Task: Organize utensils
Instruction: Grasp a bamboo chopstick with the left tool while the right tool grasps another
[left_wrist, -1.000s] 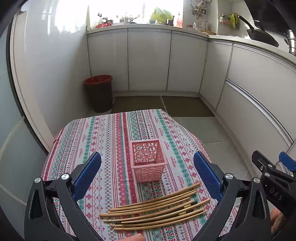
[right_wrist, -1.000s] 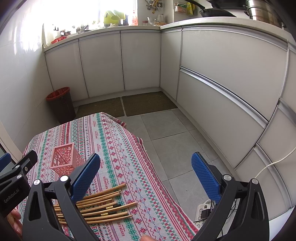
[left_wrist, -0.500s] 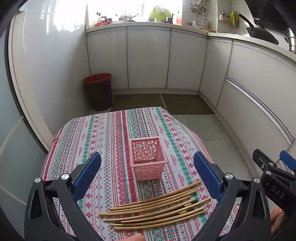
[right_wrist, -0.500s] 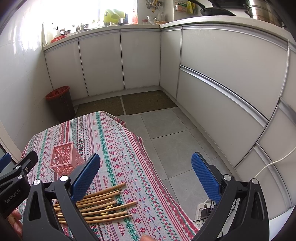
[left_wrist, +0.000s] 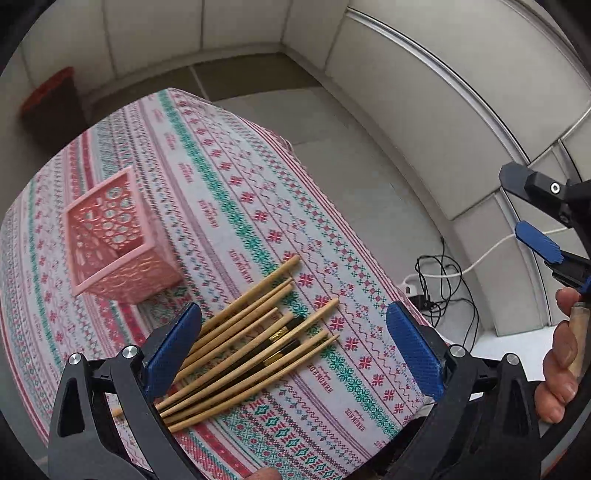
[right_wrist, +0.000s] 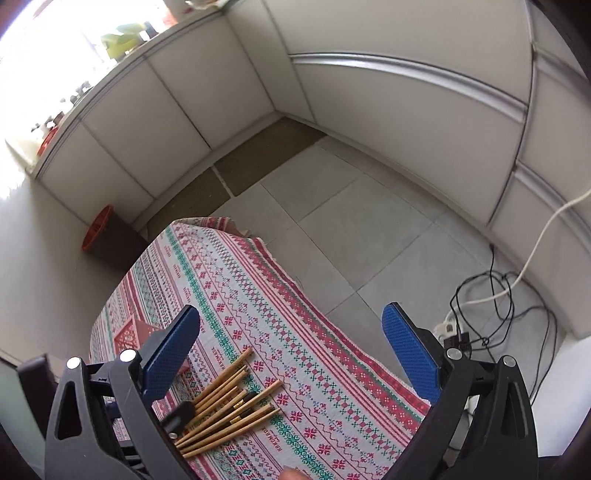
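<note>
Both my grippers were wide open with nothing in them. The left gripper (left_wrist: 293, 343) hung right over the chopsticks (left_wrist: 251, 343), fanned out on the tablecloth (left_wrist: 236, 206) just beside the pink basket (left_wrist: 114, 236); the right gripper (right_wrist: 291, 354) hovered near their tips. Best bet, I figured: close on 1 pair mid-shaft, not the whole pile.
</note>
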